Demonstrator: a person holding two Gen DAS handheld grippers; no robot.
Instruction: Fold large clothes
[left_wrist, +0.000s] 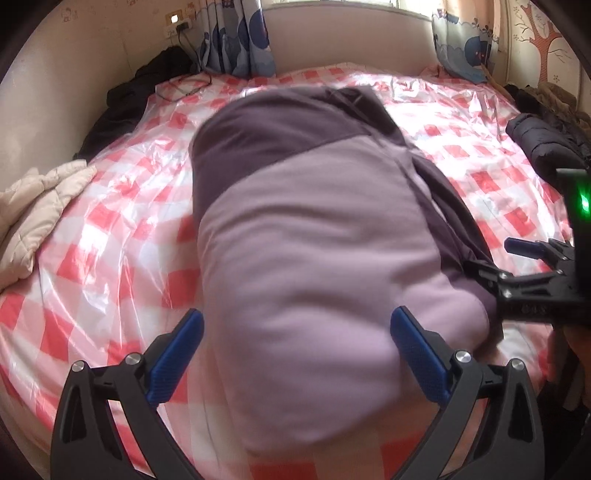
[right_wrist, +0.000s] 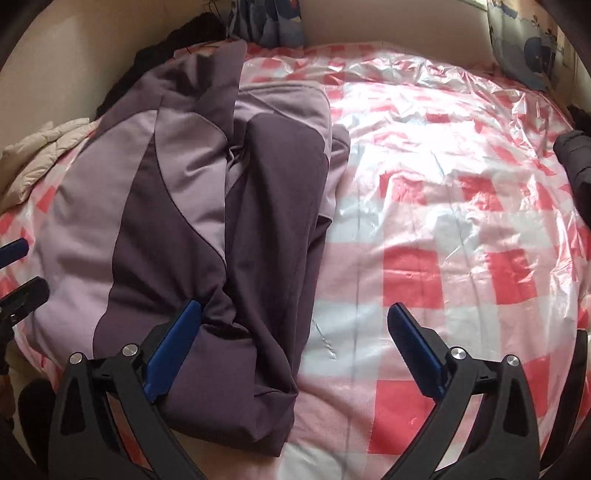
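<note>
A folded jacket (left_wrist: 314, 229) in lilac and dark purple lies lengthwise on the checked bed. My left gripper (left_wrist: 297, 315) is open, its blue pads (left_wrist: 177, 362) standing on either side of the jacket's near lilac end without clamping it. In the right wrist view the jacket (right_wrist: 177, 206) fills the left half. My right gripper (right_wrist: 295, 308) is open, with its left finger over the jacket's dark near corner and its right finger over bare sheet. The right gripper (left_wrist: 498, 258) also shows at the jacket's right edge, and the left gripper (right_wrist: 22, 271) at the far left.
The bed (left_wrist: 110, 240) has a red-and-white check sheet under shiny clear plastic. A cream quilted coat (left_wrist: 33, 210) lies at its left edge, black clothes (left_wrist: 125, 107) at the back left, a dark puffer jacket (left_wrist: 546, 144) at the right. Curtains (left_wrist: 236, 37) hang behind.
</note>
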